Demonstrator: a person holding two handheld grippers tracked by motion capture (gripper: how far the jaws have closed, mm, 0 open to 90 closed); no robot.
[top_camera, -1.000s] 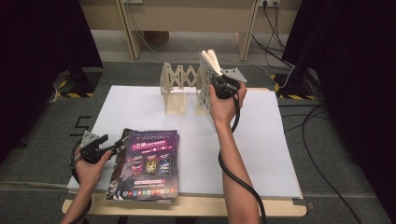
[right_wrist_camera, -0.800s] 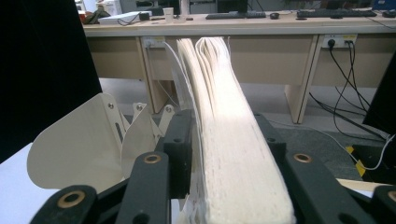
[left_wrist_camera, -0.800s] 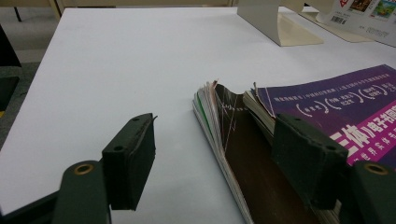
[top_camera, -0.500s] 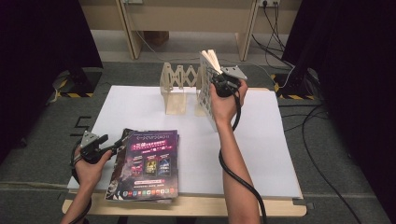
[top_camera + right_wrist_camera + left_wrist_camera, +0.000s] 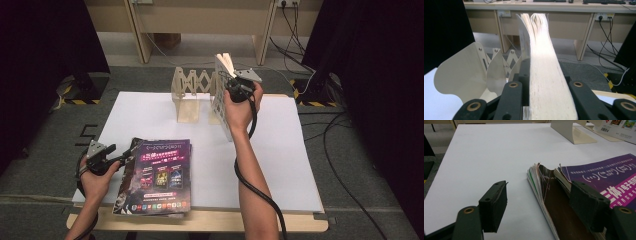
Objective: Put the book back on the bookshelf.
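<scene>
One upright book (image 5: 220, 95) in right gripper (image 5: 231, 84) — two stacked magazines (image 5: 159, 175).

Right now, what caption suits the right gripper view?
Right gripper clamps an upright book beside a folding bookstand.

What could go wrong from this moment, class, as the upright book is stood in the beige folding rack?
1. The right hand-held gripper, jaws just closing, pinches the thick upright book by its page edges; the pages fan apart at the top, so it could sag or slip.
2. The beige folding bookrack looks light; a nudge from the book might shift it.
3. The left hand-held gripper stands open at the purple magazine stack, whose uneven edges could catch.
</scene>
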